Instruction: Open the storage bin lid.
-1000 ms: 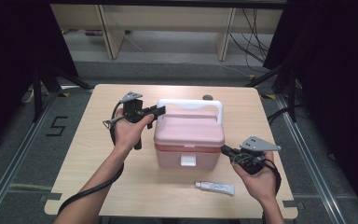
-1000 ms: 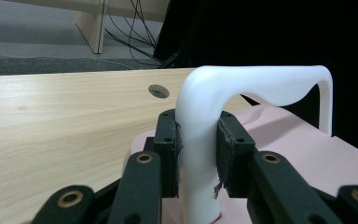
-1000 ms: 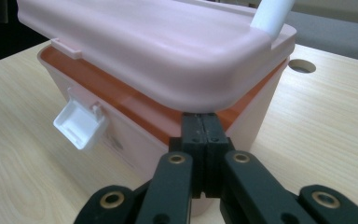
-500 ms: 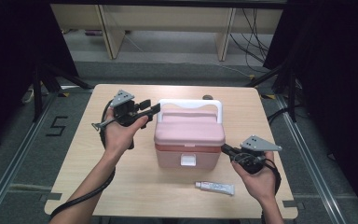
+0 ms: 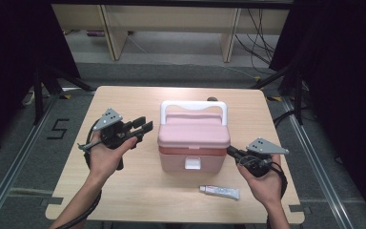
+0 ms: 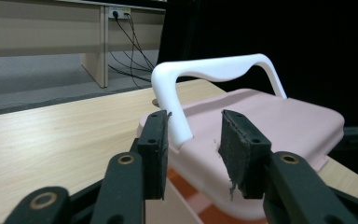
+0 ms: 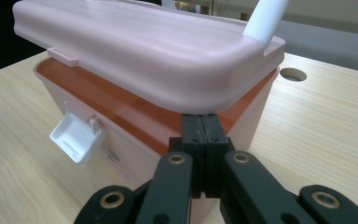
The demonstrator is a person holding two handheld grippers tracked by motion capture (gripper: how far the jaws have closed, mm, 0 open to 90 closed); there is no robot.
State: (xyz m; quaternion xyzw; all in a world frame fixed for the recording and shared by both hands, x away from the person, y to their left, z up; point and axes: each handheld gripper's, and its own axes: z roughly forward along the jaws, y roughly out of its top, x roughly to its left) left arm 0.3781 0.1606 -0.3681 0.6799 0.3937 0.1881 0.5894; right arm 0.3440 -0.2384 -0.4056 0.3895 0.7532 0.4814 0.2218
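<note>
Nearest the table's (image 5: 124, 191) front edge: small white ointment tube (image 5: 219, 192), lying flat, right of centre, just in front of the box and apart from it.

Right gripper (image 5: 232, 153) next, in the right hand (image 5: 266, 183), jaws pressed together with nothing between them, tips wedged at the right end of the box just under the lid's rim. In the right gripper view, closed tips (image 7: 201, 122) against the orange band below the lid edge, lid (image 7: 144, 46) sitting lifted a little off the base there, white latch (image 7: 77, 137) flipped down and hanging loose on the front wall.

Left gripper (image 5: 143, 129) at about the same depth, in the left hand (image 5: 102, 157), held above the table left of the box, near it, not touching. Jaws parted and empty, having just been closing a little after opening wide. In the left gripper view, pads (image 6: 235, 140) apart, aimed at the near post of the white handle (image 6: 205, 74).

Pink plastic storage box (image 5: 193, 143) mid-table, upright, pink lid on top, white carry handle (image 5: 193, 106) raised over the far side.

Farthest: round cable hole (image 7: 293, 74) in the tabletop behind the box, then grey floor and light wooden shelving (image 5: 171, 24) beyond the table.
</note>
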